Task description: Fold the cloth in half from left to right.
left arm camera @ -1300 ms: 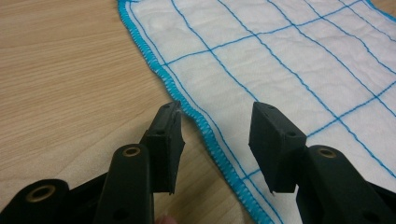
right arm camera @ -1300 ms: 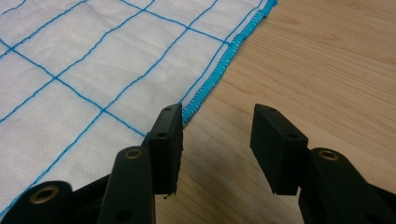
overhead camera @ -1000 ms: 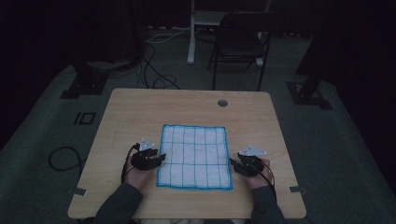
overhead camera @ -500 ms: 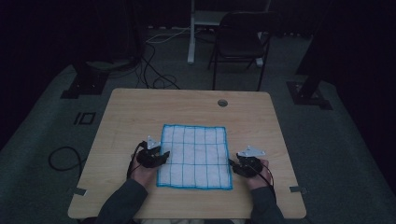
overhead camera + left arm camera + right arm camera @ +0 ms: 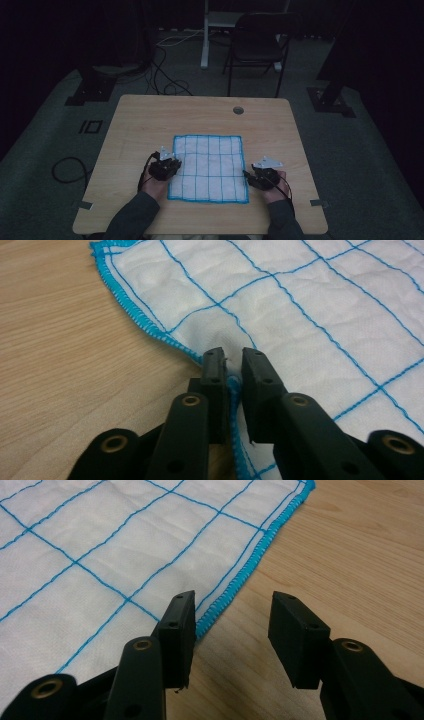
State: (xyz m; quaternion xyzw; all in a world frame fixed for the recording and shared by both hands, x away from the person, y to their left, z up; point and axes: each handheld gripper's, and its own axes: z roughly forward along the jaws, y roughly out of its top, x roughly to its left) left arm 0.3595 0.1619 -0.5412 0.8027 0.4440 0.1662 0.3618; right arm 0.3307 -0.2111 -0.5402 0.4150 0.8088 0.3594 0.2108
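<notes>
A white cloth [image 5: 210, 167] with a blue grid and blue hem lies flat on the wooden table [image 5: 150, 120]. My left gripper [image 5: 172, 164] is at the cloth's left edge. In the left gripper view its jaws are shut on the blue hem of the cloth [image 5: 300, 315], which puckers up between them; the gripper [image 5: 233, 365] pinches it there. My right gripper [image 5: 246, 176] sits at the cloth's right edge. In the right gripper view it [image 5: 231, 617] stands open, one jaw over the cloth [image 5: 100, 545] and the other over bare wood, the hem running between them.
A round cable hole [image 5: 238, 110] is in the table near its far edge. Beyond the table a dark chair [image 5: 257, 45] and cables [image 5: 165, 75] lie on the floor. Bare wood surrounds the cloth on all sides.
My left gripper has moved right onto the cloth's left edge and closed on the hem. The right gripper has stayed by the right edge.
</notes>
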